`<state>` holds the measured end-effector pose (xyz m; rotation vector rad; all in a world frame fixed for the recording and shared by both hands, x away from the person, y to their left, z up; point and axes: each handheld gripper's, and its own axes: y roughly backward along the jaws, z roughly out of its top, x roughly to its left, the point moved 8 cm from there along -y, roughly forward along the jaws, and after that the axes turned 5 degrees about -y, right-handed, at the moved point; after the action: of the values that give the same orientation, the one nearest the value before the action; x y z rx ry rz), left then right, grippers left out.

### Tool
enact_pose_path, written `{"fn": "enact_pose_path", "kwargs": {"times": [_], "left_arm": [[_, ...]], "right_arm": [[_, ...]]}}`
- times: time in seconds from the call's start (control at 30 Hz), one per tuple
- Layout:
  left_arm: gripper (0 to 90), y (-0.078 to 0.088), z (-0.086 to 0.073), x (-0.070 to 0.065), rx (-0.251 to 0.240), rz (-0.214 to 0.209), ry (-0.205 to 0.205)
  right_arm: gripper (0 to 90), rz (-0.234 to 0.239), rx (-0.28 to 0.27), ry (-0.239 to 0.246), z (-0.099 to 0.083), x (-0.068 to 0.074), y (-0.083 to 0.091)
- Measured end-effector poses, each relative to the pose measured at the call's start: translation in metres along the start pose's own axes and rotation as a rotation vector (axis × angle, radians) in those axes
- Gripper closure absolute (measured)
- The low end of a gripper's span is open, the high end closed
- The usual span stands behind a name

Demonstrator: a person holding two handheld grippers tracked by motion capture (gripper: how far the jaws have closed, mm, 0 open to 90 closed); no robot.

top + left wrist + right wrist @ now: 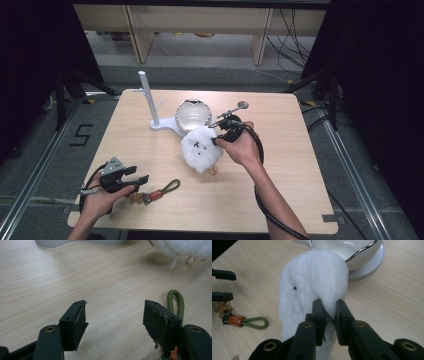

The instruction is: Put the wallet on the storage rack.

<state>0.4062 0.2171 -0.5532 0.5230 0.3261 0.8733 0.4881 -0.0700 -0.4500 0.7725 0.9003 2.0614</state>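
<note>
**Right gripper clamped on plush, lift in hand**

Right gripper (pixel 329 312) has its jaws pinched together on a fold of the white plush toy (pixel 312 277); the fluffy body hangs ahead of and below the jaws, over the table (pixel 280 190). Just beyond the toy sits the glossy bowl (pixel 359 255) on the white stand base (pixel 372 267), w/ its upright post (pixel 148 97) off to one side. Left gripper (pixel 115 317) rests low w/ jaws apart, nothing btwn them; the green loop keychain (pixel 176 302) lies right beside its one jaw.

Judgement: step = carrying the plush, prob. toward the bowl or stand. To do it well:
- Keep the pinch firm; grip is only on a fold of fur, so it could slip.
- Raise enough that the dangling gold ring (pixel 213 171) under the toy clears the bowl rim.
- Move slow, no swinging.
- Leave left gripper parked, away from the path.
</note>
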Motion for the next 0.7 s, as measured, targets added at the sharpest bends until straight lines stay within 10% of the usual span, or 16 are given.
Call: {"fn": "enact_pose_path", "kwargs": {"times": [0.7], "left_arm": [[34.2, 0.002, 0.004, 0.003, -0.038, 0.023, 0.010]], "right_arm": [[80.9, 0.000, -0.127, -0.045, 0.023, -0.002, 0.027]]}}
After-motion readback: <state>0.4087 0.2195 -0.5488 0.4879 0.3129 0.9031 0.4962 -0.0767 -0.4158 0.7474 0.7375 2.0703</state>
